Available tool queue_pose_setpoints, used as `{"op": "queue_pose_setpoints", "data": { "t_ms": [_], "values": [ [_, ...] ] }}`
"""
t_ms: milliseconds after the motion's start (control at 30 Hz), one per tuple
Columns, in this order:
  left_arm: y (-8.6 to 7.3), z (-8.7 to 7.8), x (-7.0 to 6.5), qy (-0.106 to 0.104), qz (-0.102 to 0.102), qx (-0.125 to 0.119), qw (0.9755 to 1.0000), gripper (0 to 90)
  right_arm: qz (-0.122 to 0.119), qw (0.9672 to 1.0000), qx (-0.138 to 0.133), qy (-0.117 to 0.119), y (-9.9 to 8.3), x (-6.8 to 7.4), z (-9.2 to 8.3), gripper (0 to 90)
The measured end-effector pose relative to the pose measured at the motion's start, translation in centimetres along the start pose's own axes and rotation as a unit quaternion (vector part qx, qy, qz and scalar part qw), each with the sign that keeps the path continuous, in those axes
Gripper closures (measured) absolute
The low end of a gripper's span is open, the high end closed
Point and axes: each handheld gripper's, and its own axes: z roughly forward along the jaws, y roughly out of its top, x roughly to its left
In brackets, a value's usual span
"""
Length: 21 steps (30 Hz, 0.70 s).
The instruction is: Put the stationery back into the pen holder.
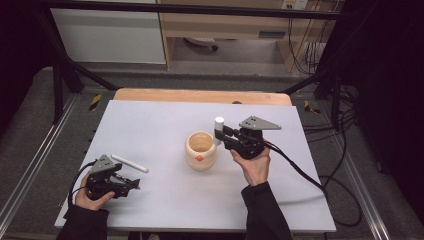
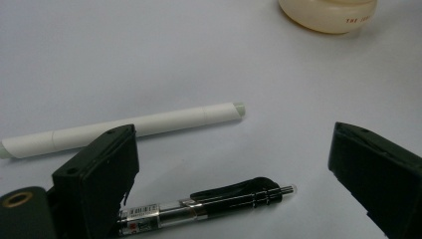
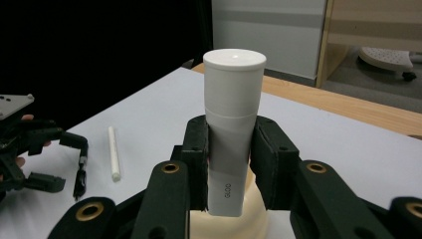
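Observation:
My right gripper (image 1: 220, 136) (image 3: 231, 134) is shut on a white glue stick (image 1: 219, 125) (image 3: 233, 114). It holds the stick upright, just above the right rim of a cream cup (image 1: 201, 150) (image 3: 234, 226) in the middle of the table. At the front left my left gripper (image 1: 134, 185) (image 2: 234, 149) stands open, low over the table. A black and clear pen (image 2: 209, 203) (image 3: 79, 180) lies flat between its jaws, untouched by the pads. Just beyond it lies a white marker (image 1: 130, 163) (image 2: 124, 128) (image 3: 114, 152).
A white mat (image 1: 160, 125) covers the wooden table. The table's far edge (image 1: 200, 95) is bare wood. Black frame bars and cables (image 1: 310, 175) run along the right side. In the left gripper view the cup's base (image 2: 328, 15) is at the top right.

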Motion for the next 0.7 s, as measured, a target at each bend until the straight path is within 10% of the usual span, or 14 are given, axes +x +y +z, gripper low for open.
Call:
{"op": "queue_pose_setpoints", "data": {
  "t_ms": [700],
  "values": [
    [0.0,0.0,0.0,-0.001,0.0,-0.001,1.0,5.9,-0.011,0.9995,0.03,0.008,-2.7,1.1,5.9,69.8]
  ]
}}
